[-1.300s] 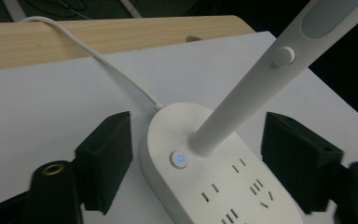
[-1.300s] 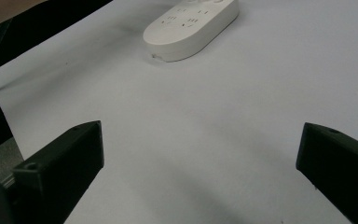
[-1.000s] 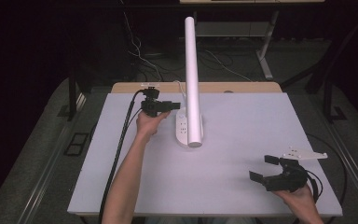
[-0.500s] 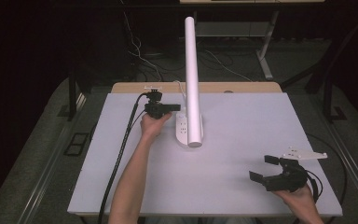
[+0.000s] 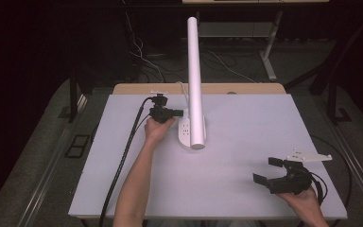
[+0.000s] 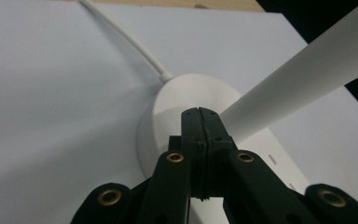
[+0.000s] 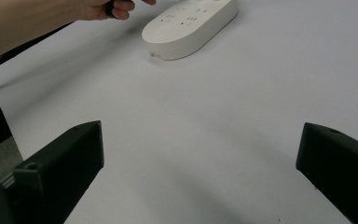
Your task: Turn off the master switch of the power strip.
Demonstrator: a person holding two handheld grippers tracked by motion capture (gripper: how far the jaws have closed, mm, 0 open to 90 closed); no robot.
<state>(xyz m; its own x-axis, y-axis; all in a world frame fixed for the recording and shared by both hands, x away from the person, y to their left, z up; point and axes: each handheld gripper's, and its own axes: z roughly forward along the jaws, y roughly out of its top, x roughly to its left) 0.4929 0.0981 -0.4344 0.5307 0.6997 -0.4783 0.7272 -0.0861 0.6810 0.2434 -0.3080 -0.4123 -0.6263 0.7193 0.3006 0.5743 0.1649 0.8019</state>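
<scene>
A white oval power strip [image 5: 184,131] lies on the white table [image 5: 246,142], with a white cord [image 6: 121,32] leaving its rounded end [image 6: 168,107]. A long white tube [image 5: 194,71] crosses over the strip's right side and reaches up and to the right in the left gripper view [image 6: 307,70]. My left gripper [image 5: 182,112] points at the strip's far end. Its jaws have just been closing and now meet with nothing between them, the tips [image 6: 199,113] right at the strip's top. My right gripper [image 5: 263,169] stands open near the front right corner, over bare table [image 7: 200,140].
A black cable [image 5: 127,151] trails from the left gripper along the forearm to the front edge. A grey plate [image 5: 308,155] sits on the right gripper. The strip [image 7: 186,23] is far ahead of the right jaws. A wooden strip [image 5: 227,88] borders the back.
The left hand has sunk slightly toward the power strip and its jaws have closed. The right hand and gripper have stayed where they were.
</scene>
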